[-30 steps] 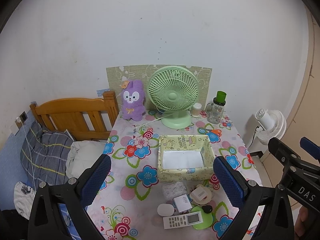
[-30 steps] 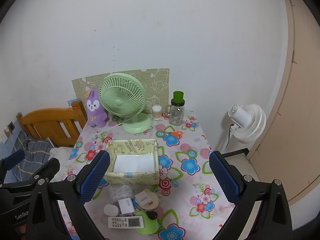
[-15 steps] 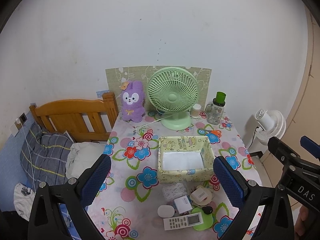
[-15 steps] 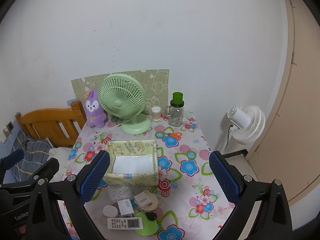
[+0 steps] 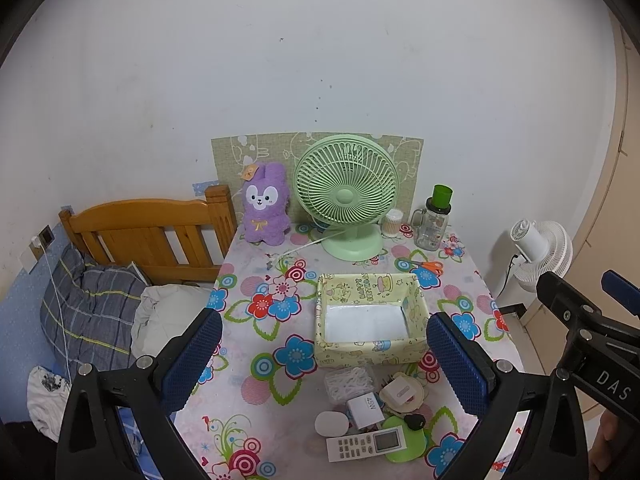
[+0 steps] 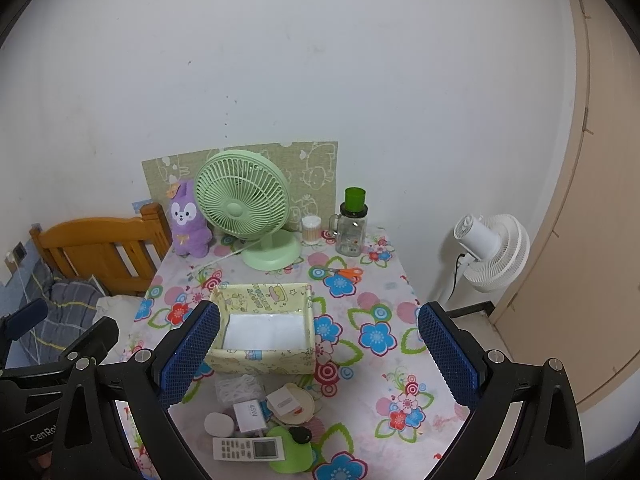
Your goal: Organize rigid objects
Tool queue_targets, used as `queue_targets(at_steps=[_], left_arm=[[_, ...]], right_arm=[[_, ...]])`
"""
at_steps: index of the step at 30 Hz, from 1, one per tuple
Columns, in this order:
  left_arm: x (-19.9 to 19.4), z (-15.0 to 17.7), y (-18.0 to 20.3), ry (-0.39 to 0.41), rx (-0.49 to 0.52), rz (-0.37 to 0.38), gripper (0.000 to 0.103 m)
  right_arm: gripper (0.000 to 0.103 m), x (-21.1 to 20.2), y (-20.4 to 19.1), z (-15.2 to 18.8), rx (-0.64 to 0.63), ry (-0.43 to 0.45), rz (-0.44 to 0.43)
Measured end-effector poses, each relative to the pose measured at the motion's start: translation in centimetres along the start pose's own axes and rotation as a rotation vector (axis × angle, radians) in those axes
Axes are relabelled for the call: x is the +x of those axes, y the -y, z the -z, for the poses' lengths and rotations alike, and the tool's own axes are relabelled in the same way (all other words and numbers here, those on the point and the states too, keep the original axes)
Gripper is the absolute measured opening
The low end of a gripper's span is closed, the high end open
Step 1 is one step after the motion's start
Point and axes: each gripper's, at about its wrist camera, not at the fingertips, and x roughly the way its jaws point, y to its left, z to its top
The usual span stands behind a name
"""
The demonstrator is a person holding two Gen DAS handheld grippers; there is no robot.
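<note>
A yellow patterned box (image 5: 370, 316) (image 6: 264, 330) sits open and empty in the middle of the floral table (image 5: 256, 312). Just in front of it lies a small pile: a white remote (image 5: 366, 445) (image 6: 248, 449), a white 45W charger (image 5: 365, 412) (image 6: 250, 416), a clear bag of cotton swabs (image 5: 350, 382), a round white case (image 5: 331, 424), a green flat piece (image 5: 404, 446) and a black key fob (image 5: 414, 422). My left gripper (image 5: 324, 360) hovers open high above the table. My right gripper (image 6: 318, 356) is open too, at the same height. Neither holds anything.
At the back stand a green desk fan (image 5: 346, 196), a purple plush rabbit (image 5: 266, 204), a swab jar (image 5: 392, 224) and a green-capped bottle (image 5: 434, 218). Orange scissors (image 5: 428, 267) lie behind the box. A wooden bed headboard (image 5: 148, 232) is left, a white floor fan (image 5: 540, 248) right.
Both grippers have drifted slightly back and up, so the table looks a little lower and farther. Nothing on the table has moved.
</note>
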Motion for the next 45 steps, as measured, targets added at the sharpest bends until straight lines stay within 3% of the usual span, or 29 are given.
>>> queue_targets(at_steps=[28,36,45], left_arm=[[1.2,-0.1,0.2,-0.008,-0.001,0.015,0.103],[2.6,1.4,0.3,-0.02,0.001,0.021,0.103],[5.7,4.8,0.4,-0.118,0.007,0.053,0.103]], right_arm=[[0.101,1.7,0.4,0.1,0.024,-0.032,-0.034],[0.101,3.8,0.8,1.6,0.032,-0.074,-0.098],[0.101,6.9,0.8,4.6,0.023,-0.157,-0.125]])
